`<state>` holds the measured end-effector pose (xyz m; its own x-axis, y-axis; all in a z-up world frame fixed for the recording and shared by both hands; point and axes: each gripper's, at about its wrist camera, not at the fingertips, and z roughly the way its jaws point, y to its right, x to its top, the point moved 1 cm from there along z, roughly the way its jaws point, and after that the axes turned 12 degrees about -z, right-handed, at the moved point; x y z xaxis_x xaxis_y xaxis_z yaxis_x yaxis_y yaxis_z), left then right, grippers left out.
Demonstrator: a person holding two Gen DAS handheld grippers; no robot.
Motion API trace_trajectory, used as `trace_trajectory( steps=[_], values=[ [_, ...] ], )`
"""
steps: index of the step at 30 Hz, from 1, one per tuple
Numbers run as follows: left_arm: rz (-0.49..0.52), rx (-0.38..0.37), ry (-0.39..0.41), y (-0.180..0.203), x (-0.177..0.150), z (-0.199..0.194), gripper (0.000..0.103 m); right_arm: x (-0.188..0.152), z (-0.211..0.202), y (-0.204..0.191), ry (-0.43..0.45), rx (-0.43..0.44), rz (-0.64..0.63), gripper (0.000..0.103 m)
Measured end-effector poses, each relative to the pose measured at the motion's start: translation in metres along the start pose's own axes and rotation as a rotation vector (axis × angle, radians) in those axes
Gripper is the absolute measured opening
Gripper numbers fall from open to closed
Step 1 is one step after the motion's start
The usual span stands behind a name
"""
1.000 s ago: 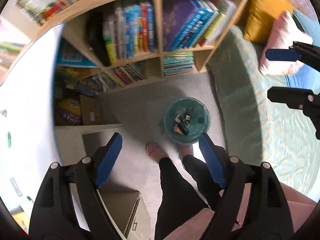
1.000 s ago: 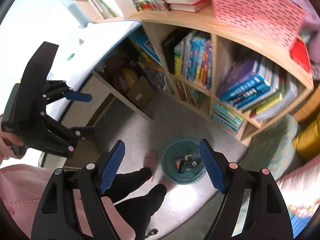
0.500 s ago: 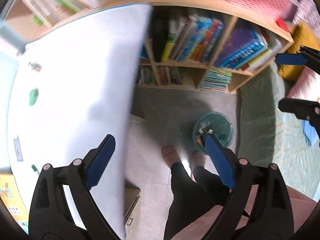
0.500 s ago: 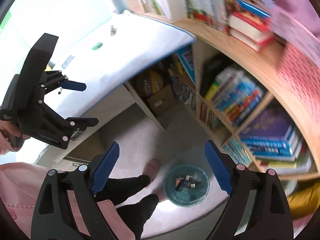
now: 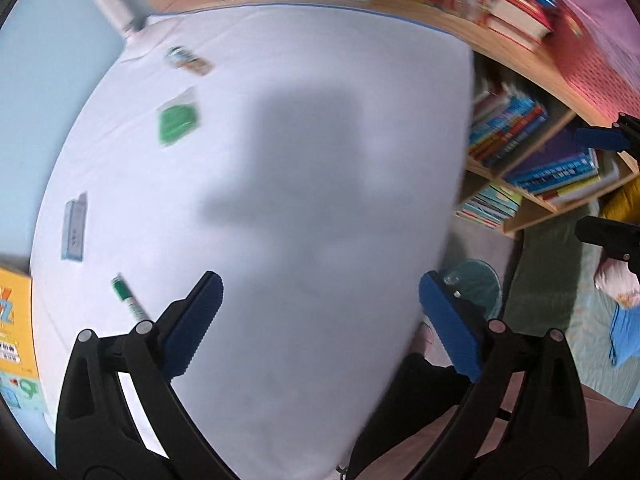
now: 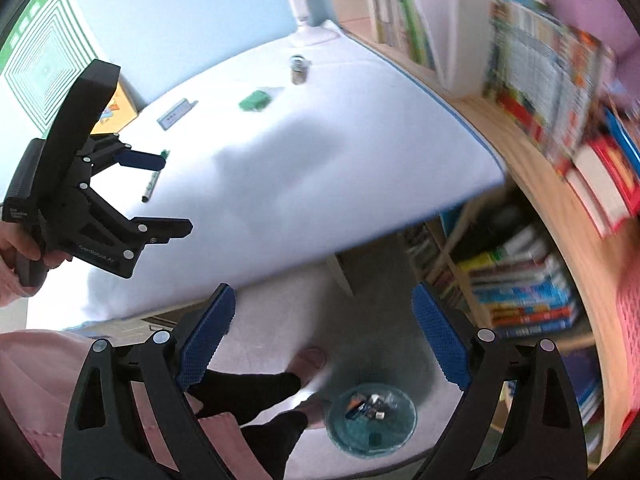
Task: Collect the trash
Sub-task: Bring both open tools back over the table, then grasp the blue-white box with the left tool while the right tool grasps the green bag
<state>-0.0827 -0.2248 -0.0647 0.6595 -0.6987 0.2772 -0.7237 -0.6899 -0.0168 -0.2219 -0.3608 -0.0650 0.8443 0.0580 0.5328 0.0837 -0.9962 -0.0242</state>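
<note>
Lettering on left tool (image 6: 160,196) body, pale on black, too blurred and small to read for sure. Print on flat blue packet (image 5: 74,227) and on yellow box (image 5: 14,320) at tabletop edge also unreadable; book spines on bookshelf (image 6: 520,288) likewise smeared.

Left tool (image 5: 318,324) spread wide, blue pads well apart, gripping nothing, hanging above white tabletop (image 5: 280,160) without contact. Right tool (image 6: 322,340) equally wide, empty, held beyond tabletop edge over the floor; seen in left view at far right (image 5: 600,184), pads apart.

Trash scattered on tabletop (image 6: 300,168): green marker (image 5: 128,298) just beside left tool's left pad, same marker (image 6: 154,178) partly behind that tool in right view; flat blue packet (image 6: 176,114) near far-left edge; green wrapper (image 5: 178,122) further back, also (image 6: 254,101); small can-like item (image 6: 298,68) lying near back corner, seen blurred as (image 5: 188,59).

Teal bin (image 6: 370,420) on floor below, near pink slippers (image 6: 308,360), holding several small dark and orange scraps; same bin (image 5: 476,288) partly hidden behind left tool's right pad.
</note>
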Motion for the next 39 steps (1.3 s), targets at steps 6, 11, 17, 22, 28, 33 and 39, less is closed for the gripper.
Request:
trace_trajectory(
  steps=[6, 11, 17, 22, 28, 33, 39],
  values=[
    [-0.07, 0.017, 0.01, -0.044, 0.006, 0.001, 0.096, 0.042, 0.02, -0.02, -0.004, 0.029, -0.079, 0.089],
    [-0.126, 0.044, 0.01, -0.091, 0.011, 0.002, 0.096, 0.075, 0.041, -0.034, -0.018, 0.048, -0.143, 0.089],
    [-0.186, 0.071, 0.002, -0.138, 0.016, 0.008, 0.096, 0.116, 0.067, -0.053, -0.033, 0.078, -0.204, 0.089],
    [-0.245, 0.084, -0.007, -0.176, 0.022, 0.014, 0.096, 0.146, 0.091, -0.061, -0.054, 0.101, -0.238, 0.089],
    [-0.296, 0.102, -0.01, -0.219, 0.032, 0.02, 0.096, 0.178, 0.119, -0.066, -0.078, 0.123, -0.248, 0.089],
    [-0.327, 0.117, -0.007, -0.249, 0.042, 0.026, 0.096, 0.206, 0.144, -0.074, -0.093, 0.138, -0.256, 0.089],
    [-0.351, 0.124, -0.019, -0.276, 0.053, 0.04, 0.096, 0.232, 0.169, -0.08, -0.114, 0.145, -0.268, 0.089]
  ],
)
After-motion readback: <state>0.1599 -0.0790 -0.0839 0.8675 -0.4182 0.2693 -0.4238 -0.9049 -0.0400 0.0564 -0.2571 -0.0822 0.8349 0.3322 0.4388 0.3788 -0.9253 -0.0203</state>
